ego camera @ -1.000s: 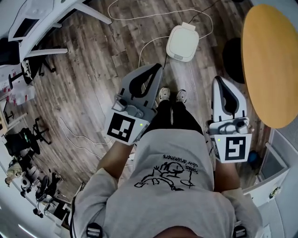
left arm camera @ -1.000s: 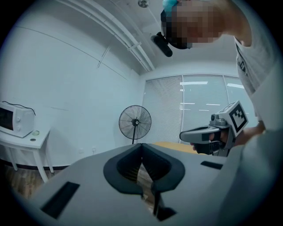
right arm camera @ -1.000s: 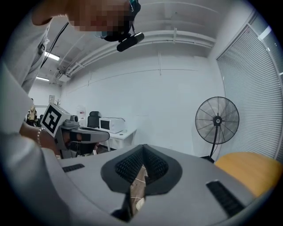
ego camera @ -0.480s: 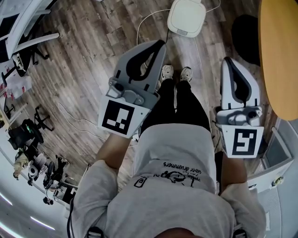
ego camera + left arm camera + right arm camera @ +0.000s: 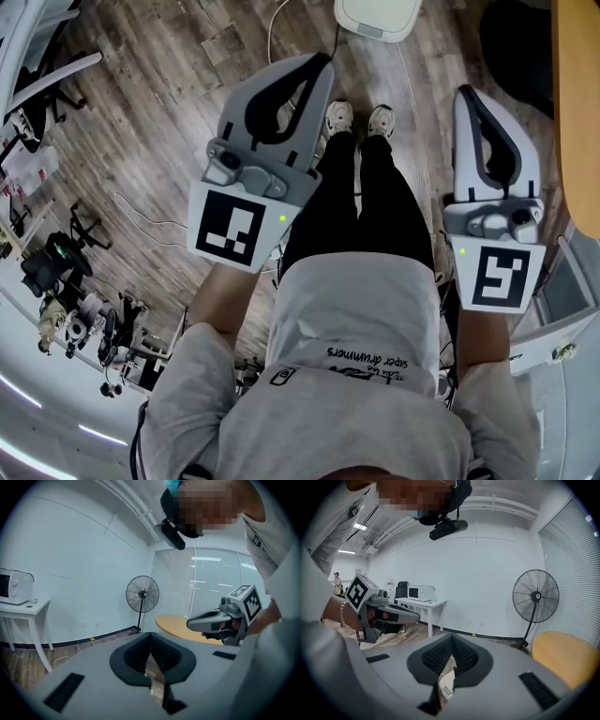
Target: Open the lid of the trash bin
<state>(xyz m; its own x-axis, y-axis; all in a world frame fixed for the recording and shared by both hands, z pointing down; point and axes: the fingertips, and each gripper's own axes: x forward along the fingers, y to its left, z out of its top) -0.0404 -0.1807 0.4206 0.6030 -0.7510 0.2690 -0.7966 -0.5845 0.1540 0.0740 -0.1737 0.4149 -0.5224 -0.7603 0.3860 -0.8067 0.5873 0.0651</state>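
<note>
Not started: bin lid (image 5: 378,17) looks closed on the floor (image 5: 169,112) ahead, my left claw (image 5: 323,62) and right claw (image 5: 466,94) both pinched together, empty, well clear of it.

a dark wood-plank floor (image 5: 159,141) meets plain white walls (image 5: 487,564), with a pedestal fan (image 5: 535,596) near a round yellow table (image 5: 562,660), window blinds (image 5: 576,559), and a white side table (image 5: 423,603) bearing a microwave (image 5: 421,593).

Bright, even indoor light. Ceiling strip lights (image 5: 358,527) in the right gripper view; window blinds (image 5: 211,588) glow pale. Shadows faint on the wood floor (image 5: 159,122). Strong fisheye bending, black corners. Left gripper (image 5: 150,639) and right gripper (image 5: 451,641) soft up close.
</note>
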